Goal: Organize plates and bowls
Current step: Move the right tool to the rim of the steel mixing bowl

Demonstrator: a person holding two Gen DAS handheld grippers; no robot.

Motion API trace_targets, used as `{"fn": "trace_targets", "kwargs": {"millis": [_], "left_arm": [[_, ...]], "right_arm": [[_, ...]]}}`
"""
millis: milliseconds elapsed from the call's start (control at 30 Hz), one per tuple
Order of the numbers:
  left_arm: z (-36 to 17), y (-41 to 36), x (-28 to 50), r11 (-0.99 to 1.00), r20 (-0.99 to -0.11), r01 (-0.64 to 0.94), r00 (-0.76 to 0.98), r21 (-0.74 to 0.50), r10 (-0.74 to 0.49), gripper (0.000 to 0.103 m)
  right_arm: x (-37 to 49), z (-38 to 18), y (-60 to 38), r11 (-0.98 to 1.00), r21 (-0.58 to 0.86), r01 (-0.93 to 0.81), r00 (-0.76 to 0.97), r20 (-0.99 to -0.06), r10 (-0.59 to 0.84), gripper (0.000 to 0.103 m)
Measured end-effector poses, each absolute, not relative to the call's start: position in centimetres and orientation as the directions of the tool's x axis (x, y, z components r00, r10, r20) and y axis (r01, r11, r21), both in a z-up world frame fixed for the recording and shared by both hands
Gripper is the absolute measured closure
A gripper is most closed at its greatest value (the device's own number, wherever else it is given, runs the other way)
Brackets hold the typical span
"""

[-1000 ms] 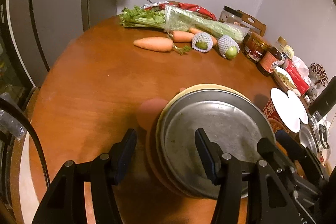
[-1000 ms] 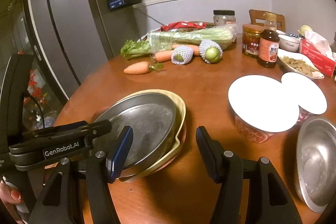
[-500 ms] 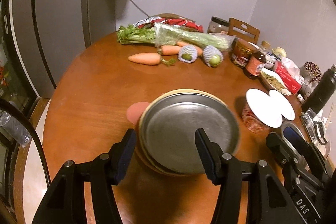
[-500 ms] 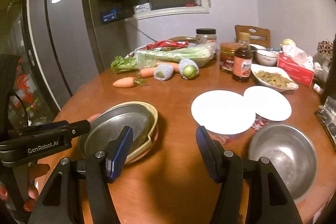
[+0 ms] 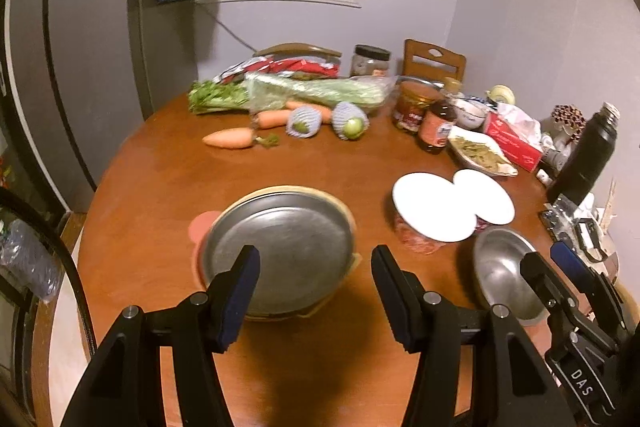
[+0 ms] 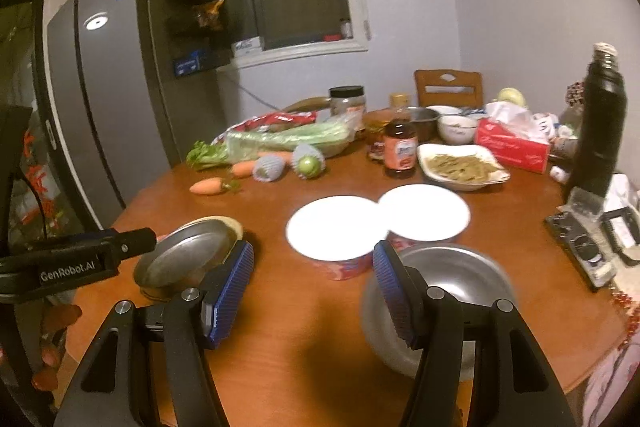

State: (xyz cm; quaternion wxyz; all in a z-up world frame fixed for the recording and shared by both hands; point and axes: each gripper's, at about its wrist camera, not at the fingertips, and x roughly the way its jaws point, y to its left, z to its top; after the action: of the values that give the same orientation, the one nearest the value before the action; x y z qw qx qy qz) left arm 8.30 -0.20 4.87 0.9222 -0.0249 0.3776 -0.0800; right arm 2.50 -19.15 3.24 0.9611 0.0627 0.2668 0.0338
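On the round wooden table a steel plate rests on top of a yellowish plate, with something pink peeking out at the stack's left edge. To the right of that stack stand two patterned bowls, each capped by a white plate and the smaller white plate; the two discs touch edge to edge. Nearest the front right lies an empty steel bowl.

The left gripper hangs above the table in front of the stack, jaws apart with nothing between them. The right gripper hovers between the stack and the steel bowl, its ribbed blue pads spread and gripping nothing.

At the far side lie carrots, celery in plastic, two net-wrapped green fruits, jars and a red tissue box
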Motion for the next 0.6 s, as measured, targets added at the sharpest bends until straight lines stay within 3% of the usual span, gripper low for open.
{"fn": "trace_targets", "kwargs": {"millis": [600], "left_arm": [[3.5,-8.6,7.7,0.959,-0.73,0.263,0.634,-0.107,-0.255,0.045]], "right_arm": [[0.3,1.6,-29.2,0.981,0.145,0.131,0.834,-0.551,-0.03,0.039]]}}
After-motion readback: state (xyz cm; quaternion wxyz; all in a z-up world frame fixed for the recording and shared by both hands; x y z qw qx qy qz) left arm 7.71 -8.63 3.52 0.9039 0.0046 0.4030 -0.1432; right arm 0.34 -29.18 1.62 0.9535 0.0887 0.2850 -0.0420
